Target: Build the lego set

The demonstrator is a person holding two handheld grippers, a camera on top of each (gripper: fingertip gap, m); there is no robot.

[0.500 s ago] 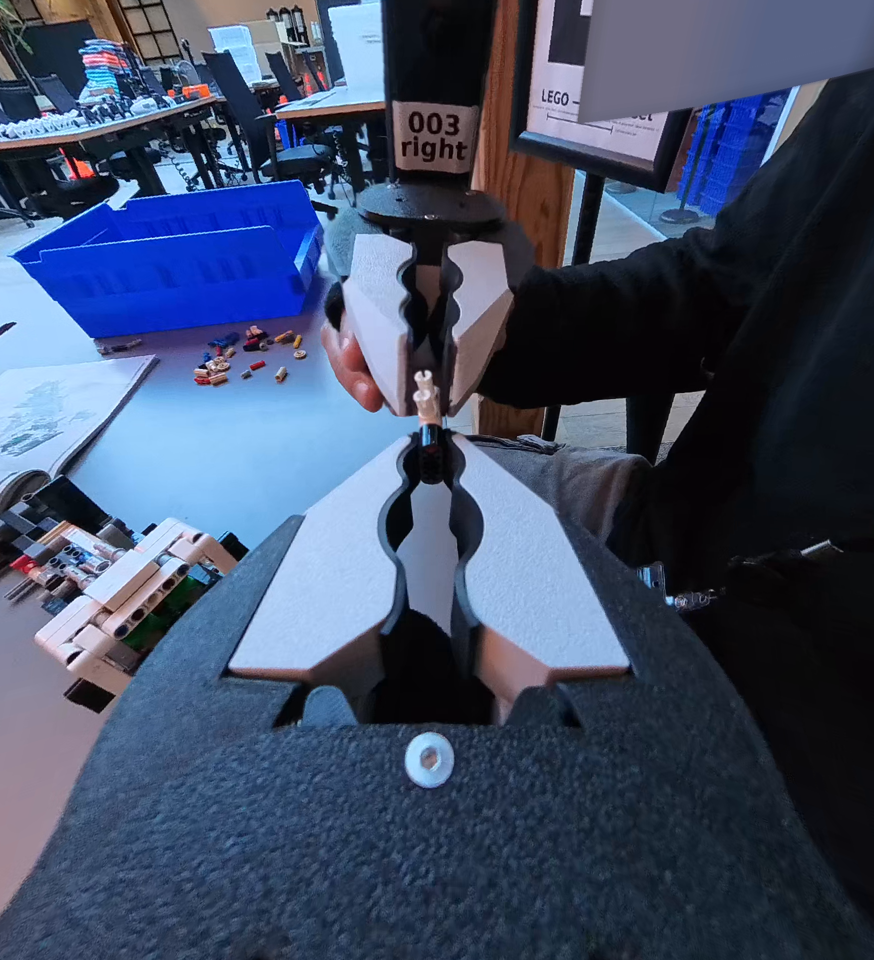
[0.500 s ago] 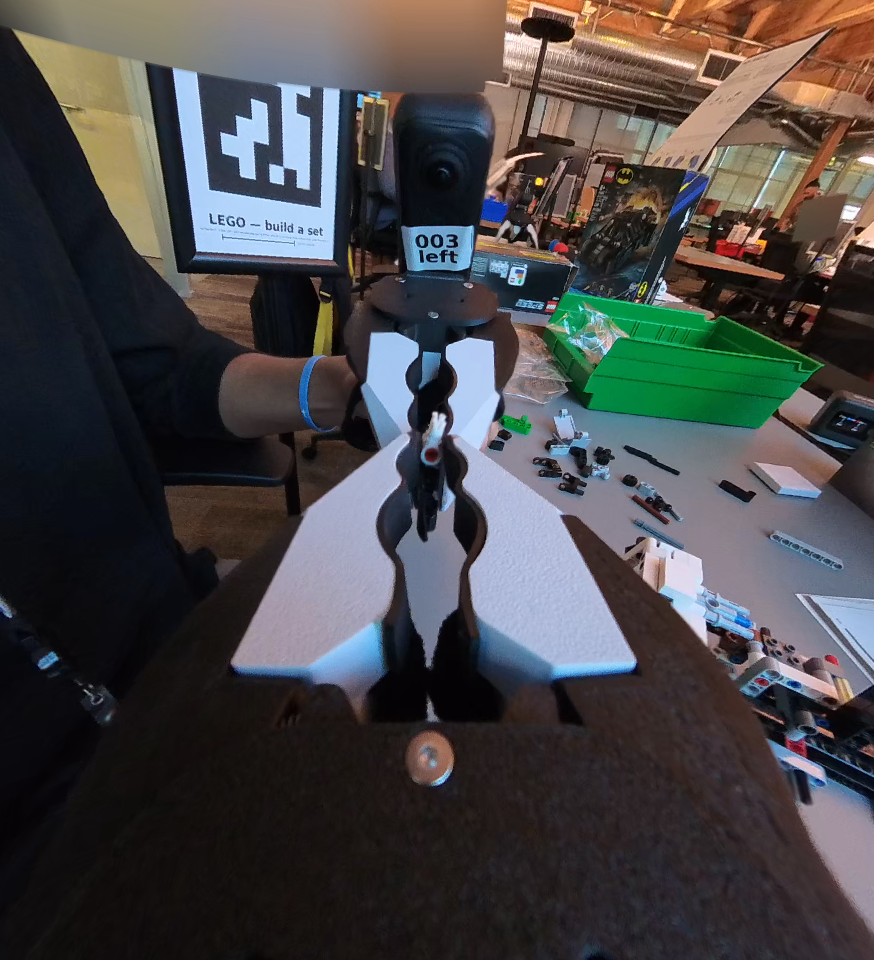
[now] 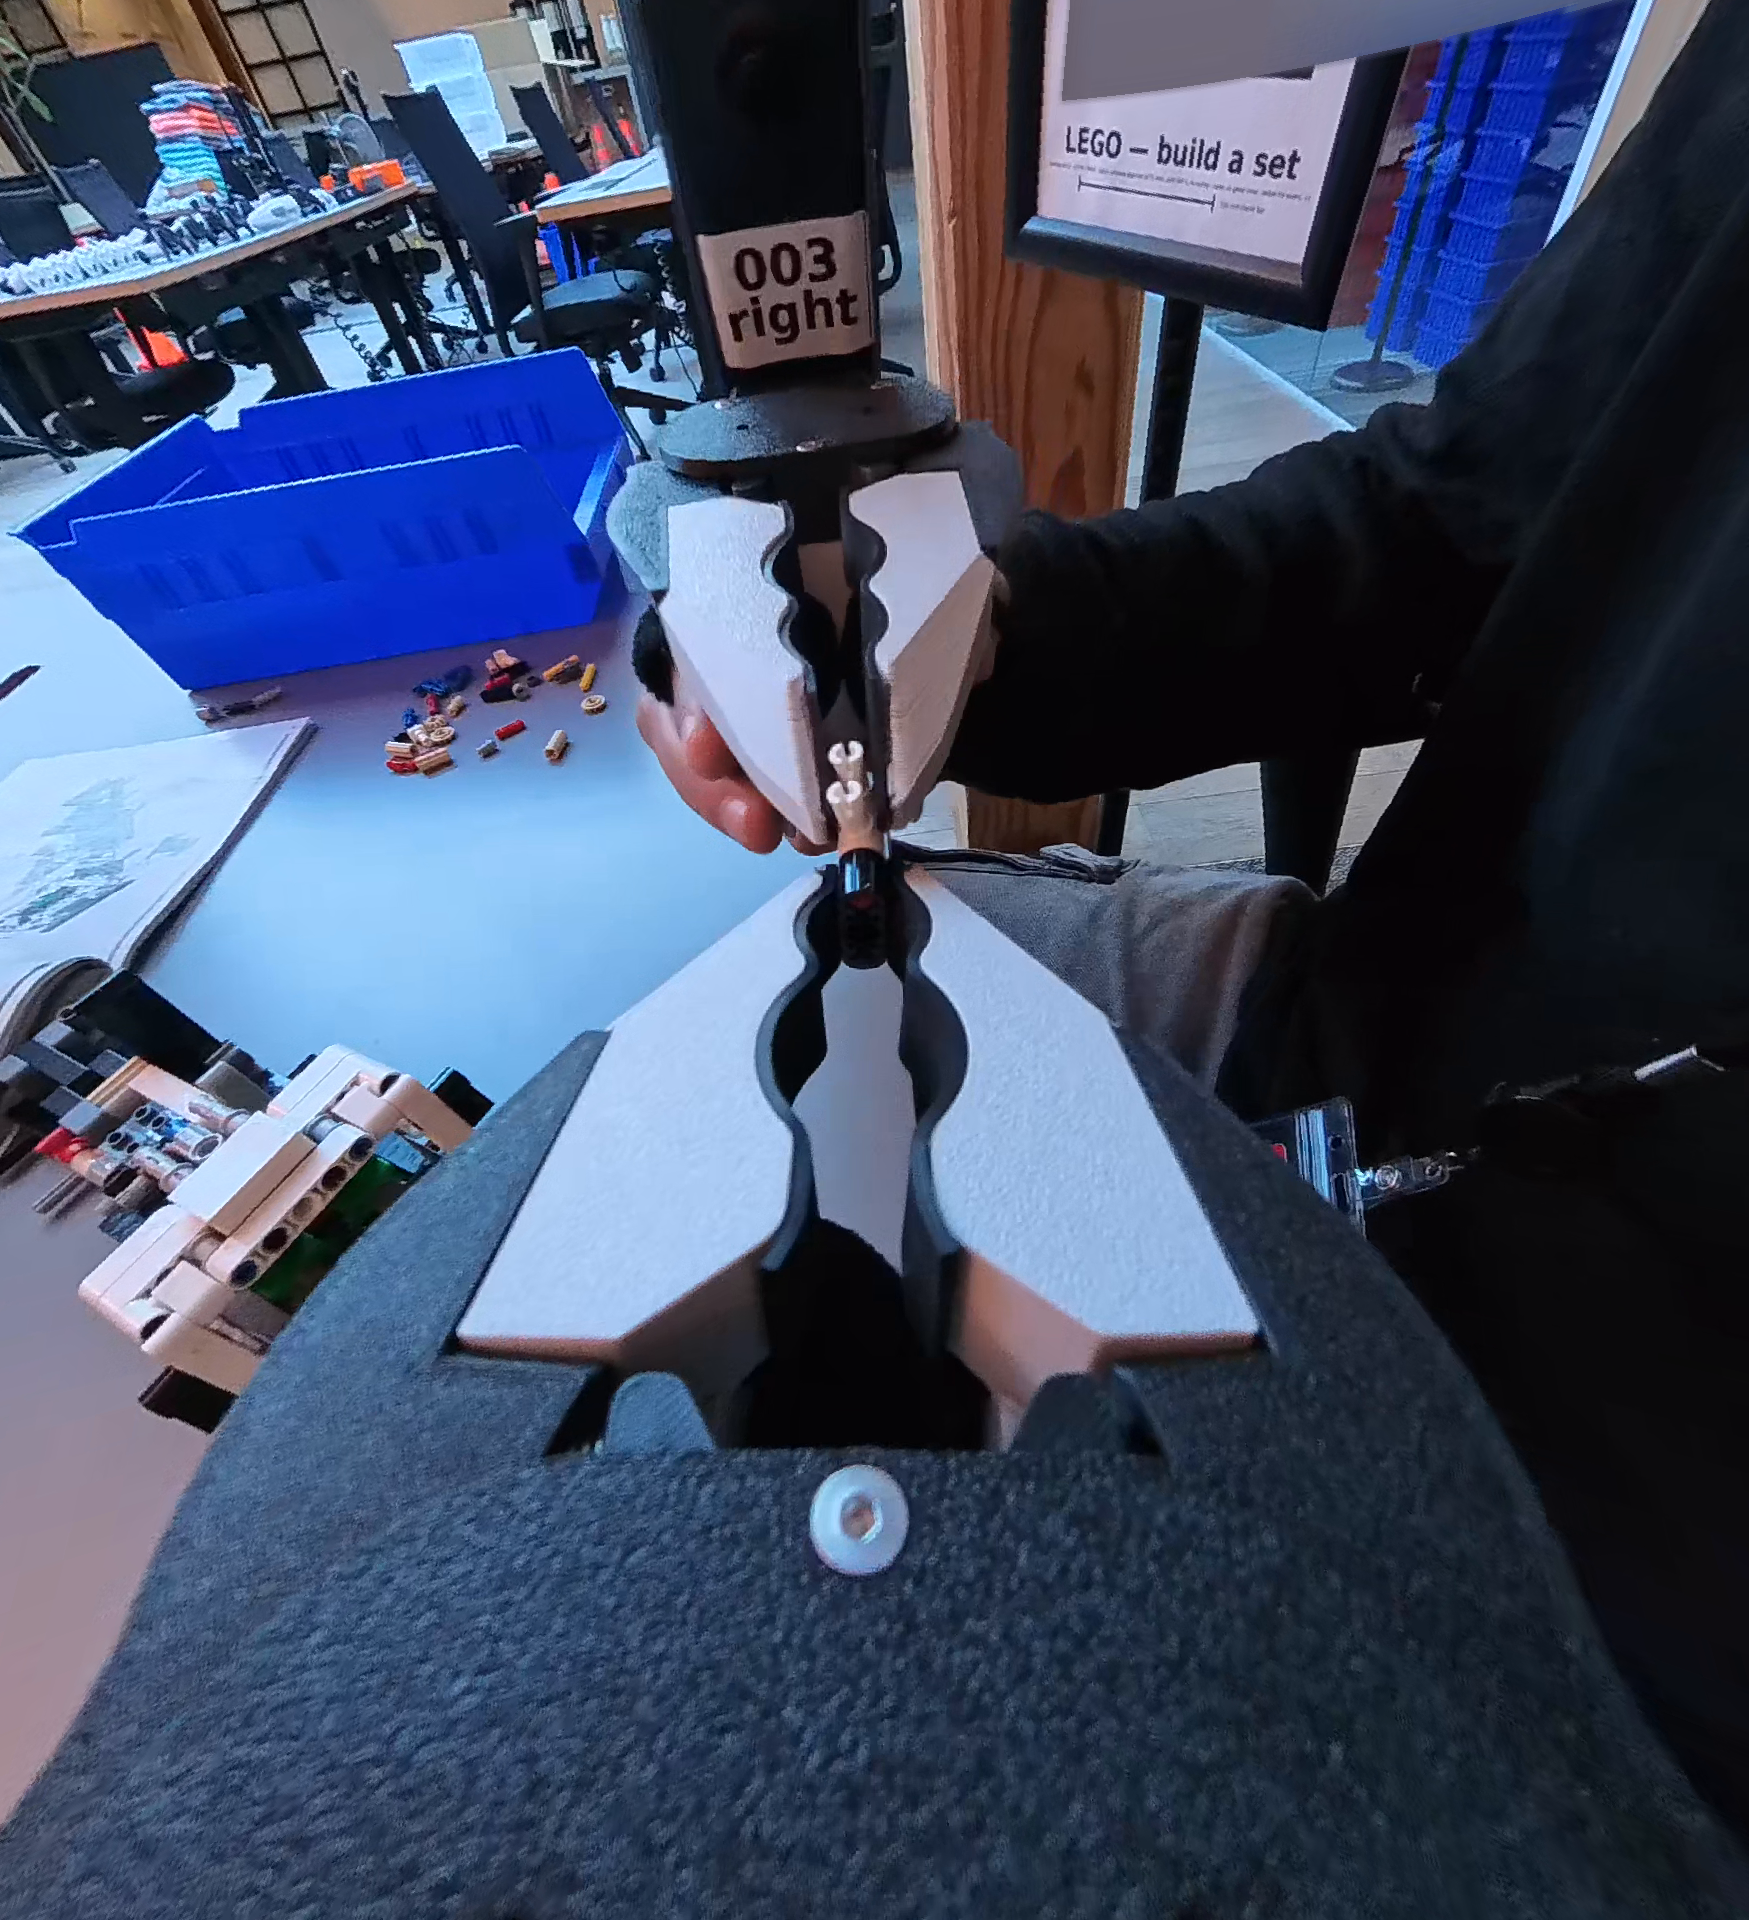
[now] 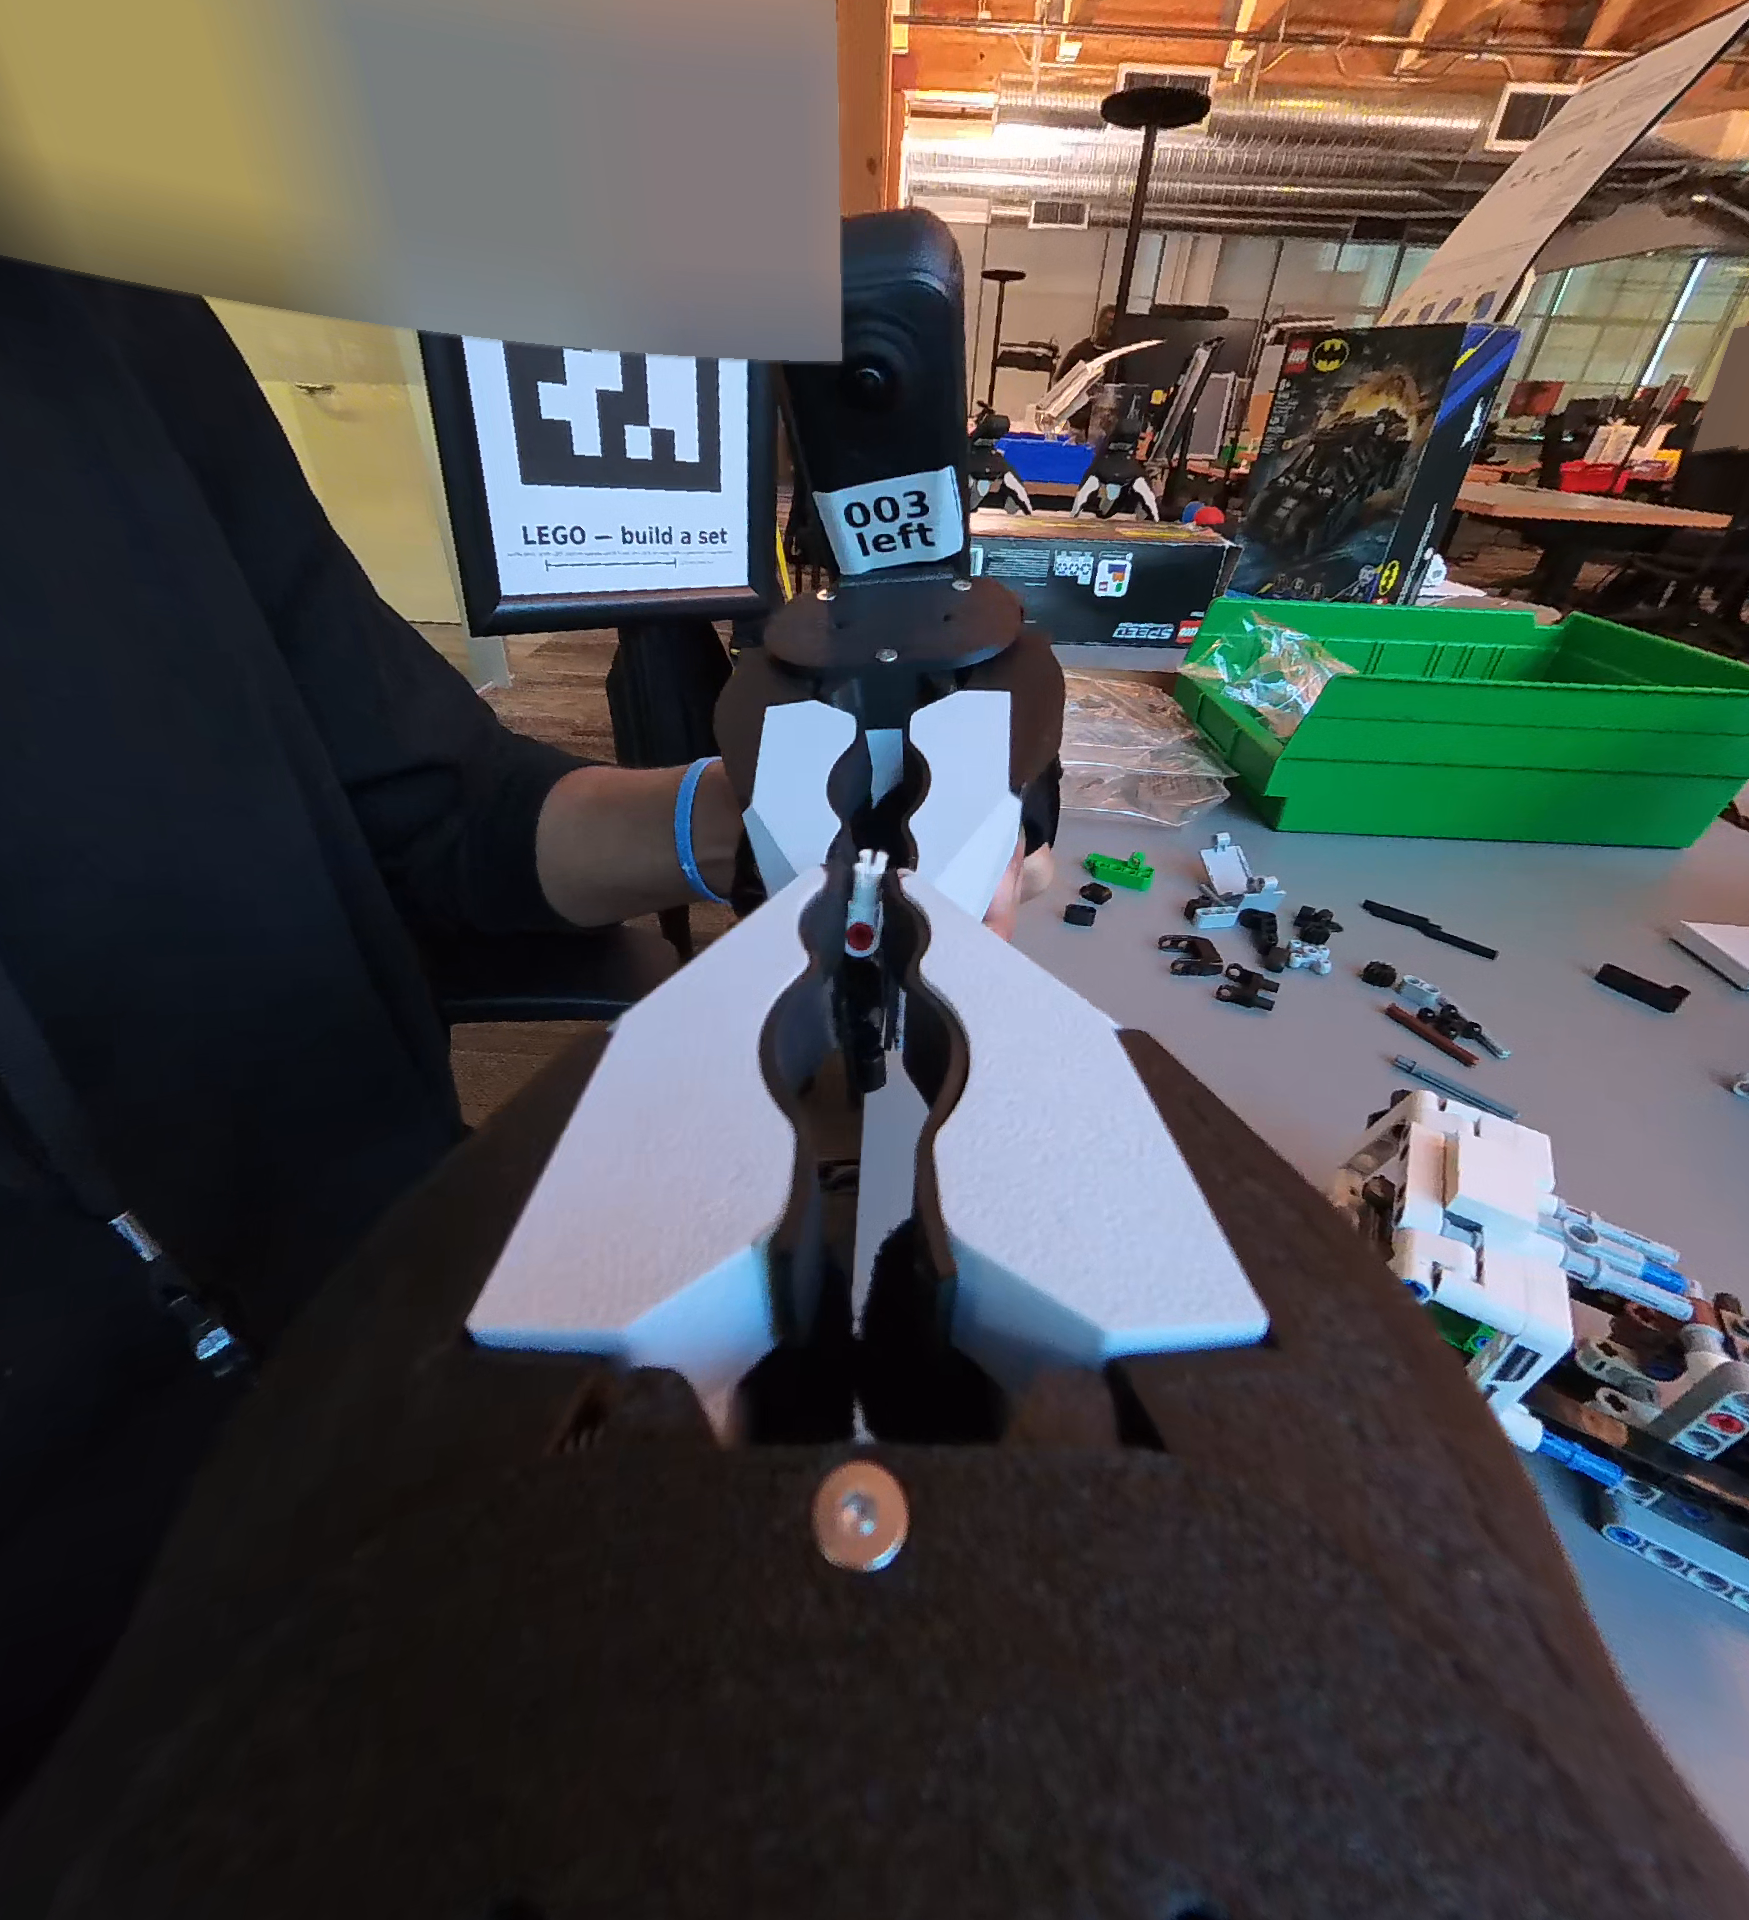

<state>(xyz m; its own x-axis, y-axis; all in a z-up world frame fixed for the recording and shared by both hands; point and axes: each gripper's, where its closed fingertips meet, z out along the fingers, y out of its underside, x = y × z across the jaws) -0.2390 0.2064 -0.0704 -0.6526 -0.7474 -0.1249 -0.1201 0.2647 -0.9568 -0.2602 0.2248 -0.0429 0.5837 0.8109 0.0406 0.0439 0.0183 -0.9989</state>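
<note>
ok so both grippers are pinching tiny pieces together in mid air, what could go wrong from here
1. The left gripper pinches the black piece only at its tips; a crooked push could twist it free.
2. The right gripper holds the small pale pin piece just as narrowly, so it might pop out.
3. The join seems to sit past the table edge, over the person's lap; a dropped piece may be lost.

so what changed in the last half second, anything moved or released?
Hardly anything. The left gripper is clamped on the small black piece as before, the right gripper on the pale pin piece, tip to tip with the parts meeting. Neither let go; any closing-in is too slight to tell. The half-built model, loose parts and blue bin stayed put.
</note>
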